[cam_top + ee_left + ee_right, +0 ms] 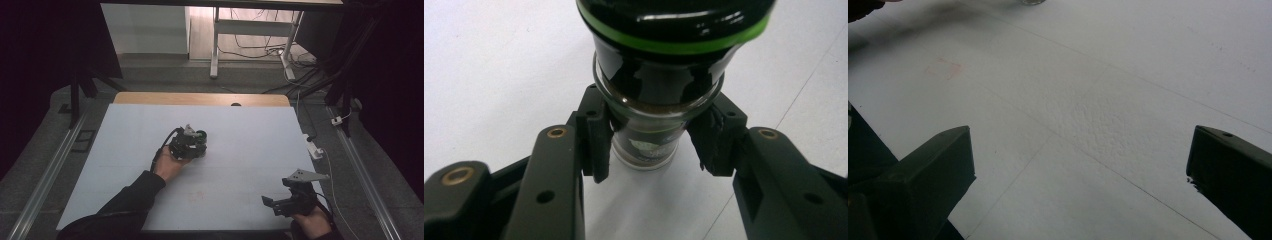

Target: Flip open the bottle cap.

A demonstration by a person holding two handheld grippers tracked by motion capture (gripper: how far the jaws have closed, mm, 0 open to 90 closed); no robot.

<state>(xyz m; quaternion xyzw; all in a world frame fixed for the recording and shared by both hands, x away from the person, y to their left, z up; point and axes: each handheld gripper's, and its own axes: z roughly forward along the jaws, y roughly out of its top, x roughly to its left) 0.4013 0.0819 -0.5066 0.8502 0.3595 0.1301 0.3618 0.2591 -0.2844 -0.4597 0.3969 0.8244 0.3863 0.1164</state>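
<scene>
The white table carries the work. The left gripper sits near the table centre, its jaws clamped on the neck of a dark glass jar with a green band under the lid; whether the jar's base touches the surface cannot be told. The right gripper hovers at the near right corner, jaws spread wide with nothing between them

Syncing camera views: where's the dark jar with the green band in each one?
High view: jar mid-table, at the tip of the left gripper.
Left gripper view: jar top centre, clamped between the jaws.
Right gripper view: a small glass edge at the top may be it; cannot tell.
Shared landmark: white table.
</scene>
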